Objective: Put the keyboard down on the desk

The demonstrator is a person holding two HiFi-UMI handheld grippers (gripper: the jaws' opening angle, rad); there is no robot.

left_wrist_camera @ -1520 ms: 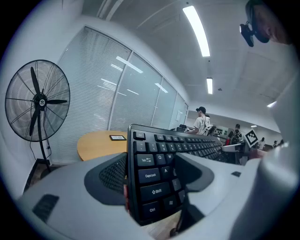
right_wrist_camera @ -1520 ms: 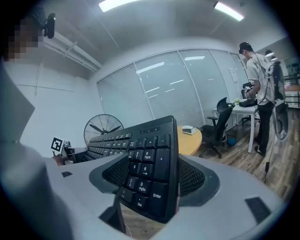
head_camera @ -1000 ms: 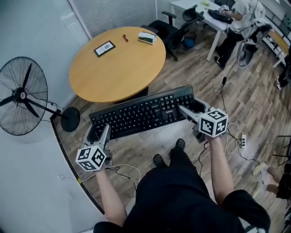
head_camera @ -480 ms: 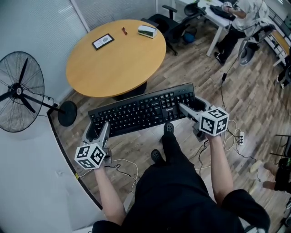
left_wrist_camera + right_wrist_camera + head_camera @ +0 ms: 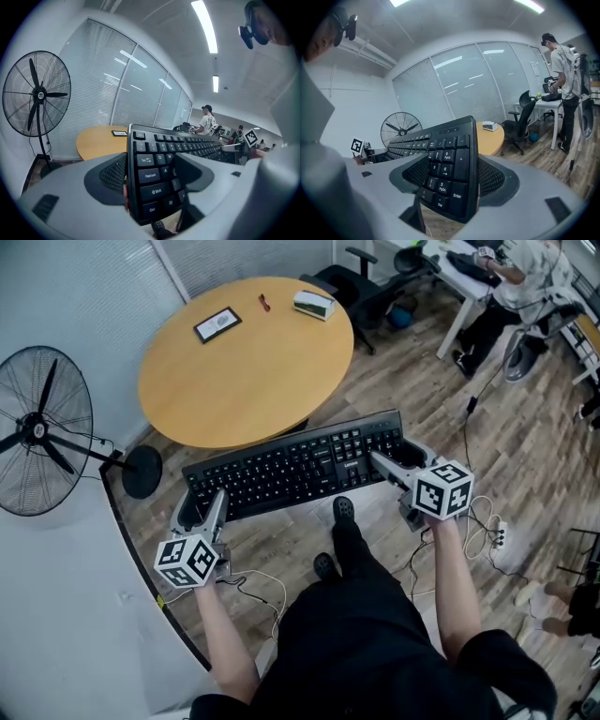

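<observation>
between both tongs, keyboard clamped at each end, above floor

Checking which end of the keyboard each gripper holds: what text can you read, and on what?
"CapsLock", "Shift", "Ctrl": keyboard keys, clamped by the left gripper.
"Enter", "PgDn", "Del": keyboard keys, clamped by the right gripper.
The logo on the keyboard, head view: too small to read.

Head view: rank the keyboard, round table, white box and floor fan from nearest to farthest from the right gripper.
1. keyboard: its right end is clamped in the right gripper.
2. round table: ahead and to the left.
3. white box: near the table's far edge.
4. floor fan: far left, by the wall.
</observation>
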